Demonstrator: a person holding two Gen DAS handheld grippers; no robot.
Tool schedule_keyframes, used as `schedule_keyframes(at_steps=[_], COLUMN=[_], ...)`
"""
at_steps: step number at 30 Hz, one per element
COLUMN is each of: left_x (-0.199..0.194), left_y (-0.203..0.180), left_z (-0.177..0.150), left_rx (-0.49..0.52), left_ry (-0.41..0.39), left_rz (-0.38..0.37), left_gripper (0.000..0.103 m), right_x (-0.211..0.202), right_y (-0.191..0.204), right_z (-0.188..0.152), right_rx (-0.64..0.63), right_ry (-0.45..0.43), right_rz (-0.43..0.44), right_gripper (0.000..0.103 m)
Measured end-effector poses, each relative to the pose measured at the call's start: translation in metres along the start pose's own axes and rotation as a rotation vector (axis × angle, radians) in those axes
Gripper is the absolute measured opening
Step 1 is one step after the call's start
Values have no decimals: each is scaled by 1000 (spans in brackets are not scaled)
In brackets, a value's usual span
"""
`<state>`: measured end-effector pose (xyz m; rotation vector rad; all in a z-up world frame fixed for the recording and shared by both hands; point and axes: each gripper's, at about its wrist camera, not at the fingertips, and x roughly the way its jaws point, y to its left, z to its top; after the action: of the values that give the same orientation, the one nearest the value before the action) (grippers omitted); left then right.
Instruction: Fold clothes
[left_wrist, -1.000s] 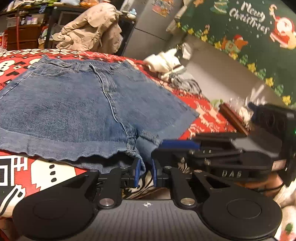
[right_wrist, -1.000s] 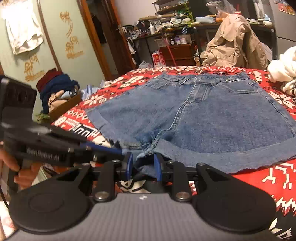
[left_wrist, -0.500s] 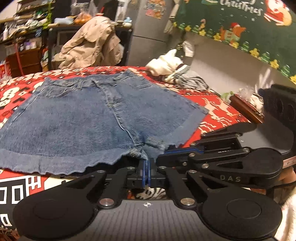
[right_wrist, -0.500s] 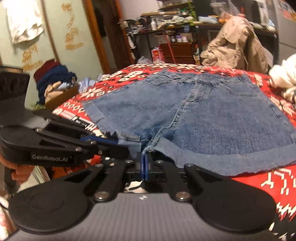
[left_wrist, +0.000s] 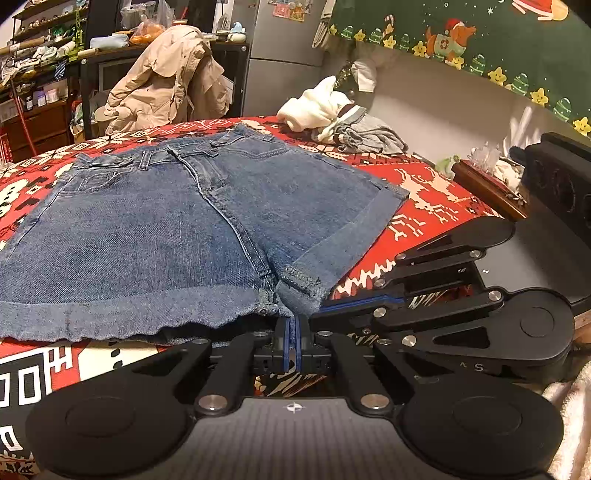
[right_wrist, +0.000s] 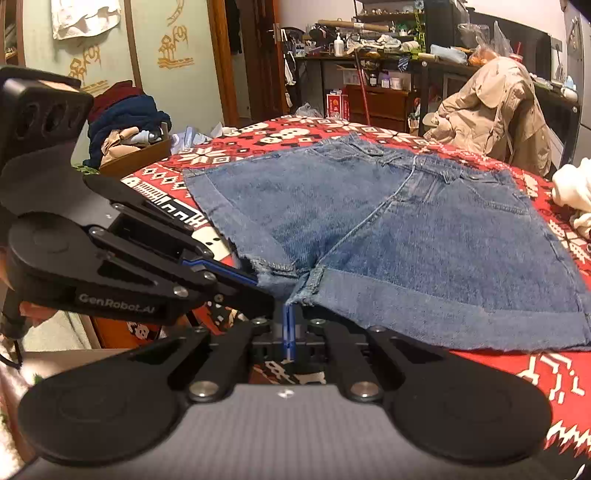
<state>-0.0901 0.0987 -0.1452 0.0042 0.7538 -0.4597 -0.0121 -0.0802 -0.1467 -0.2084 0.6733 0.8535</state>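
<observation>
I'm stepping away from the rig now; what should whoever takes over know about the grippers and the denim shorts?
Left gripper: shut, pinching denim at the crotch edge of the blue denim shorts.
Right gripper: shut on the same crotch area, right beside the left one.
Shorts: spread flat on the red patterned blanket, waistband at the far side, cuffed leg hems toward the grippers.
Done: both grips taken at the near middle edge.
Left: no fold made yet; probably carry the gripped edge across or up to fold the shorts, then release and smooth.
Other clothes, a white and grey pile, wait at the blanket's far corner.
</observation>
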Motion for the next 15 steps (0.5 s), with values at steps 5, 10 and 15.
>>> schedule_keyframes(at_steps=[5, 10, 15], left_x=[-7, -25, -37], left_y=[3, 6, 30], left_z=[-4, -5, 6], left_rx=[-23, -41, -169], left_ry=[14, -10, -94], left_rz=[-21, -40, -52], left_gripper=[6, 7, 6], right_x=[-4, -19, -43], right_y=[0, -7, -30], right_z=[-3, -1, 9], right_rx=[10, 38, 135], right_ry=[10, -7, -76], right_rz=[20, 18, 9], right_gripper=[2, 3, 3])
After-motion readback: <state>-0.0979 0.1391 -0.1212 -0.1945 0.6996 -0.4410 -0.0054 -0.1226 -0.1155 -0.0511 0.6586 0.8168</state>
